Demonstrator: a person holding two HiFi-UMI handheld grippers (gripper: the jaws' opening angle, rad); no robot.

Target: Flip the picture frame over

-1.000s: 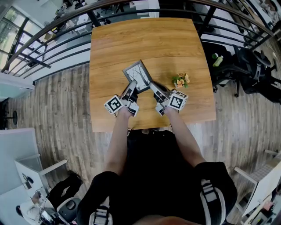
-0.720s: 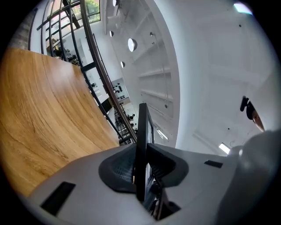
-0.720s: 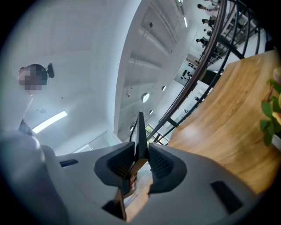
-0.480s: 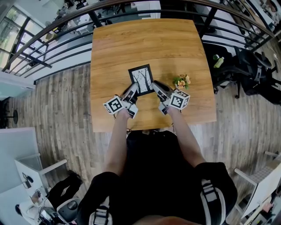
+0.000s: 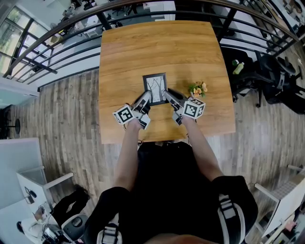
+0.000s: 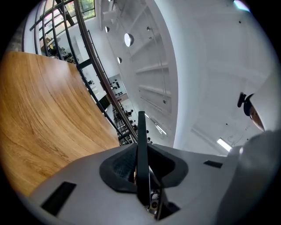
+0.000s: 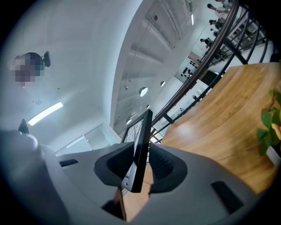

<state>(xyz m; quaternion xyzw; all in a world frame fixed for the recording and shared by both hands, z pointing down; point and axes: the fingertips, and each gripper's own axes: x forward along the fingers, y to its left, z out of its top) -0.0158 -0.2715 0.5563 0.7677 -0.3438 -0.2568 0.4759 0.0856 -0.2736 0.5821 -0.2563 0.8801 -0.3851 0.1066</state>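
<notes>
The black picture frame (image 5: 155, 86) has its tree drawing facing up over the middle of the wooden table (image 5: 162, 47). My left gripper (image 5: 147, 98) grips its near left corner. In the left gripper view the frame's edge (image 6: 141, 140) stands between the pads, and the jaws of the left gripper (image 6: 140, 166) are closing on it. My right gripper (image 5: 167, 95) holds the near right corner. In the right gripper view the frame (image 7: 141, 140) is clamped edge-on in the right gripper (image 7: 139, 166), with its drawing side to the left.
A small bunch of orange flowers (image 5: 197, 87) lies on the table right of the frame, and its leaves (image 7: 272, 127) show in the right gripper view. A dark railing (image 5: 143, 9) curves past the table's far edge. Office chairs (image 5: 271, 76) stand on the floor to the right.
The frame went from a skewed, tipped-up stance to square and flatter, with the drawing facing up. Both grippers stayed at its near corners and shifted only slightly.
</notes>
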